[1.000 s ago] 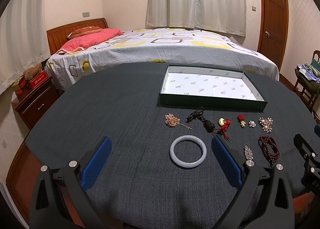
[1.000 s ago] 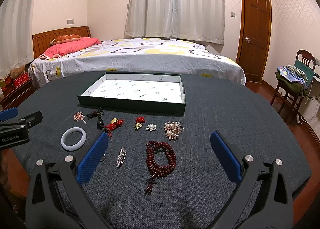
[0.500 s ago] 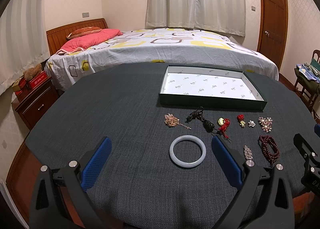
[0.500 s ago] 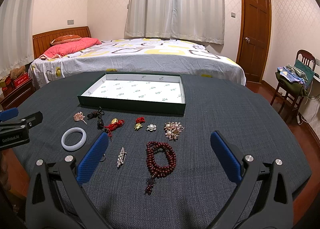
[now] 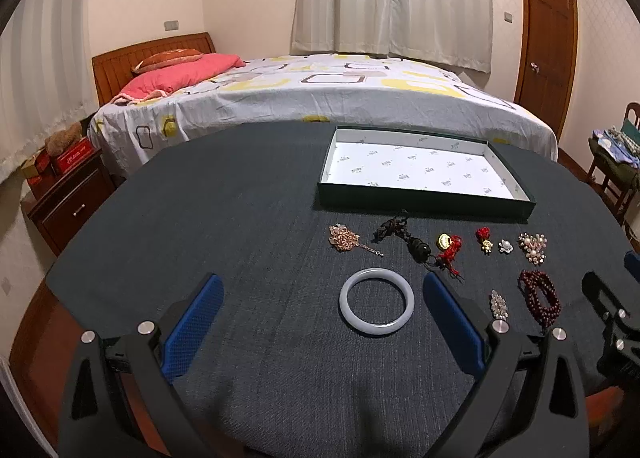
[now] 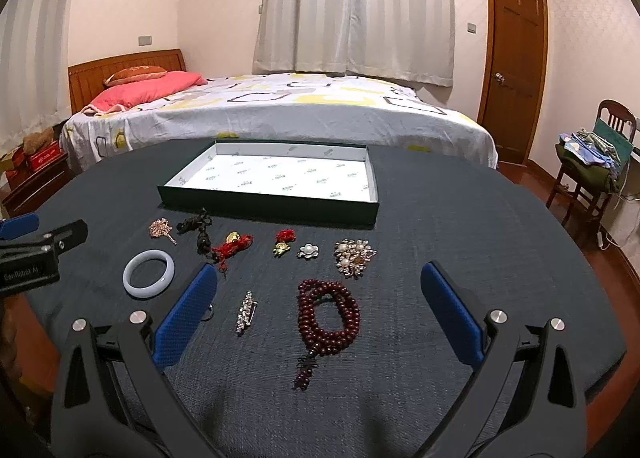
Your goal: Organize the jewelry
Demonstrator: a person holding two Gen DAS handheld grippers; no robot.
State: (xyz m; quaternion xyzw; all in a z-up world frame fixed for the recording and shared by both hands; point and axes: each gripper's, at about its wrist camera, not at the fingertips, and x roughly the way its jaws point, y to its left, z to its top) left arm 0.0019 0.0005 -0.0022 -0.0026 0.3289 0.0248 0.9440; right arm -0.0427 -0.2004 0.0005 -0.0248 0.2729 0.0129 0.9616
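Several jewelry pieces lie on a dark round table (image 5: 240,217) in front of an empty green box (image 5: 420,203) with a white floor. A white jade bangle (image 5: 376,301) lies between the fingers of my open, empty left gripper (image 5: 320,294). A dark red bead bracelet (image 6: 329,314) and a small crystal brooch (image 6: 244,311) lie between the fingers of my open, empty right gripper (image 6: 319,290). Further back are a pearl brooch (image 6: 355,256), a small pearl flower (image 6: 308,250), red-and-gold charms (image 6: 283,240), a black cord pendant (image 6: 200,232) and a rose-gold chain piece (image 6: 161,228).
A bed (image 5: 320,97) stands just behind the table. A wooden nightstand (image 5: 64,201) is at the left and a chair with clothes (image 6: 592,161) at the right, near a wooden door (image 6: 514,57). The box also shows in the right wrist view (image 6: 272,209).
Both grippers have crept very slightly; the jewelry sits marginally higher in each view. Nothing was grasped or moved.
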